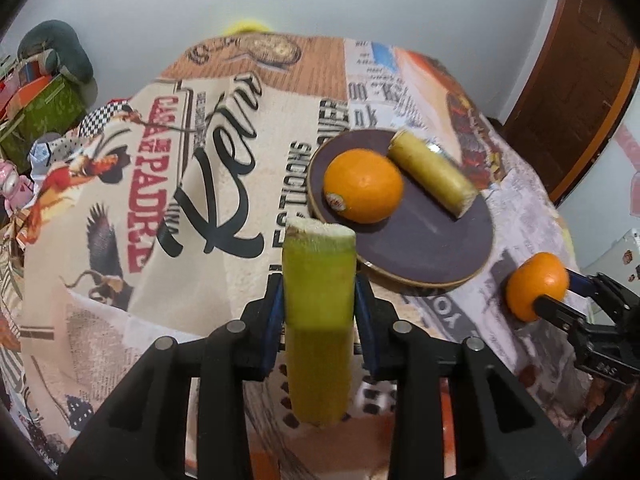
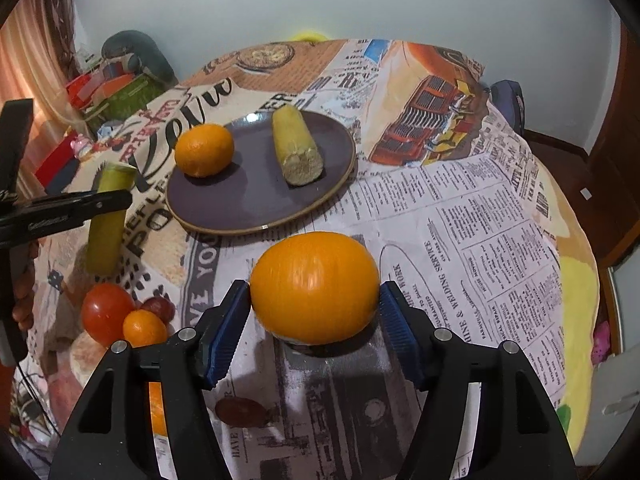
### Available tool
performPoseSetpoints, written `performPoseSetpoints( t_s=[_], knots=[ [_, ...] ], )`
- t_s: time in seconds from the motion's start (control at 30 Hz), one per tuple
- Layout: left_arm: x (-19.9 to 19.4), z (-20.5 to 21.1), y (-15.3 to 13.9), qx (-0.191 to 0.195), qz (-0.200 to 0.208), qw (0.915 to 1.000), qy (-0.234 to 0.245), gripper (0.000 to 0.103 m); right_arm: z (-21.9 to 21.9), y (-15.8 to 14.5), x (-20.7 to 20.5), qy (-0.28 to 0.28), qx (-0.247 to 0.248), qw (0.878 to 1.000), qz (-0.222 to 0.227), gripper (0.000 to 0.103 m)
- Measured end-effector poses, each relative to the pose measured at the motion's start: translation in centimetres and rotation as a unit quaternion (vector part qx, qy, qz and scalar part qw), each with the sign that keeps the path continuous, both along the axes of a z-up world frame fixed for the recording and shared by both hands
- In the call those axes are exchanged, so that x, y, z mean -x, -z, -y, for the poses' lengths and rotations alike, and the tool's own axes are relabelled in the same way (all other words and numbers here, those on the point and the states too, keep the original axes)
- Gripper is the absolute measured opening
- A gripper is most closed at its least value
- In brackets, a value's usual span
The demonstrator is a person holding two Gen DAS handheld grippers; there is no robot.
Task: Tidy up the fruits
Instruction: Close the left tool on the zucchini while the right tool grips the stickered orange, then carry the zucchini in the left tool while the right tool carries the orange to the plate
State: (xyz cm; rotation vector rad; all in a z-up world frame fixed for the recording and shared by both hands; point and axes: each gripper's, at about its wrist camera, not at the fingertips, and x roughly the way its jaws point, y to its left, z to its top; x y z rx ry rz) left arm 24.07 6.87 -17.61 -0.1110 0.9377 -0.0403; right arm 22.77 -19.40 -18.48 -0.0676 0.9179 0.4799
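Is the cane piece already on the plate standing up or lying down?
Lying down: the cane piece rests lengthwise on the plate, cut end facing sideways.

Room: pale blue-grey wall [image 2: 440, 0]; brown wooden door [image 1: 576, 92] at right; orange curtain [image 2: 28, 52] at left. Worktop draped in newspaper-print cloth [image 2: 480, 220]. Cluttered boxes [image 1: 48, 108] beside it.

Glossy dark plate [image 2: 256, 208], printed cloth tablecloth [image 2: 460, 216], waxy-smooth orange [image 2: 316, 292], fibrous cane end [image 1: 320, 229].
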Motion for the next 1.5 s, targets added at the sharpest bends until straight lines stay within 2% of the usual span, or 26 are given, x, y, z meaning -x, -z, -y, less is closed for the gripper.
performPoseSetpoints(
  t_s=[0.1,0.13,0.17,0.2,0.33,0.37,0.43,0.47,0.5,0.57,0.63,0.83,1.03,1.17,1.27,1.33,1.5],
  knots=[
    [0.5,0.6,-1.6,0.006,0.019,0.9998,0.005,0.033,0.1,-0.9,0.0,0.003,-0.003,1.0,0.012,0.059],
    [0.5,0.7,-2.0,0.008,0.025,0.9996,0.007,0.033,0.1,-1.2,-0.1,0.004,-0.005,1.0,0.016,0.054],
    [0.5,0.9,-2.4,0.01,0.03,0.9995,0.008,0.033,0.1,-1.6,-0.1,0.003,-0.008,1.0,0.024,0.019],
    [0.5,1.3,-3.0,0.014,0.037,0.9992,0.011,0.033,0.1,-2.1,-0.2,-0.003,-0.014,1.0,0.027,0.001],
    [0.2,2.3,-3.9,0.023,0.049,0.9983,0.02,0.033,-0.1,-3.1,-1.3,-0.007,-0.018,1.0,0.023,0.003],
    [0.2,2.4,-4.0,0.022,0.052,0.9982,0.022,0.033,-0.2,-2.9,-1.4,-0.008,-0.007,1.0,0.018,0.008],
    [0.5,2.8,-4.0,0.025,0.053,0.9979,0.026,0.033,0.0,-2.5,-1.3,-0.003,0.004,1.0,0.015,0.034],
    [0.6,2.8,-4.0,0.027,0.053,0.9979,0.028,0.033,0.2,-2.2,-1.1,-0.002,0.007,1.0,0.014,0.058],
    [0.7,3.0,-3.9,0.027,0.052,0.9978,0.029,0.033,0.4,-1.9,-0.8,0.0,0.009,1.0,0.016,0.069],
    [0.7,3.1,-3.8,0.026,0.051,0.9979,0.03,0.033,0.6,-1.4,-0.3,0.001,0.011,1.0,0.021,0.069],
    [0.8,3.1,-3.8,0.026,0.051,0.9979,0.03,0.033,0.5,-0.7,-0.3,-0.006,0.013,1.0,0.005,0.07],
    [1.1,3.1,-3.9,0.027,0.052,0.9979,0.029,0.033,1.1,0.2,-0.3,-0.003,-0.034,0.999,-0.028,0.072],
    [1.4,3.4,-3.9,0.027,0.051,0.9978,0.031,0.033,0.2,0.7,0.4,-0.018,-0.017,0.999,-0.027,0.072],
    [1.6,3.7,-4.0,0.028,0.052,0.9976,0.036,0.033,-0.1,1.5,0.1,-0.023,-0.028,0.998,-0.042,0.072],
    [1.5,4.0,-4.1,0.027,0.055,0.9974,0.038,0.033,-0.9,2.4,0.1,-0.026,-0.008,0.998,-0.051,0.072],
    [1.4,4.1,-4.2,0.028,0.056,0.9973,0.039,0.033,-1.2,2.6,0.2,-0.024,0.007,0.999,-0.039,0.068],
    [0.6,4.5,-4.4,0.027,0.058,0.997,0.044,0.033,-0.6,2.3,0.1,-0.019,-0.009,0.999,-0.036,0.067]
  ],
)
